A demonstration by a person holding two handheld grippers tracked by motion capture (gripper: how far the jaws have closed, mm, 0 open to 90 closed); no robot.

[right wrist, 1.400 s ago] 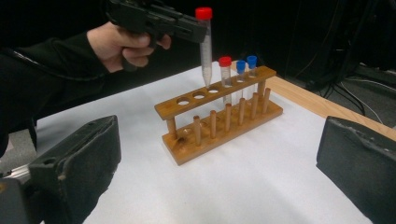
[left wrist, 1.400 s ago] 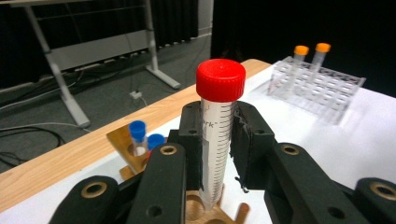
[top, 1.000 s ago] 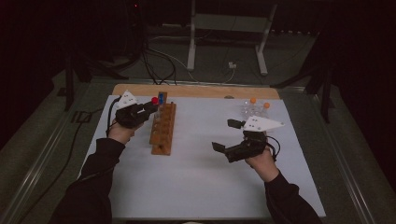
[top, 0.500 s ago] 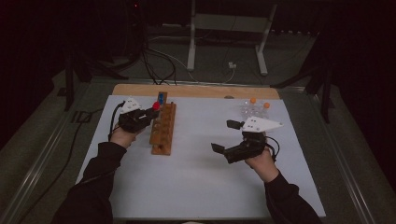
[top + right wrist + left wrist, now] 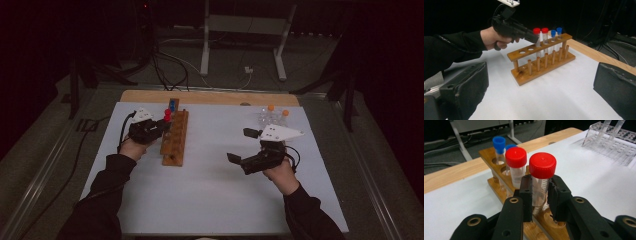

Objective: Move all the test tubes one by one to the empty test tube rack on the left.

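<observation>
As seen, red-capped tube (image 5: 541, 183) sits clamped within left gripper (image 5: 541, 195).

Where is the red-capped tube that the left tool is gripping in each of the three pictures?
High view: red-capped tube, left of centre, at the wooden rack.
Left gripper view: centre, between the left tool jaws.
Right gripper view: upper middle.
Shared landmark: the wooden rack.

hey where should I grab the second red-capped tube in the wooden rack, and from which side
Probably grip the second red-capped tube on its clear wall just under the cap, from the rack's long open side, as the left gripper does its neighbour. It stands upright with tubes close on both sides, so the jaws should straddle it across the row.
</observation>
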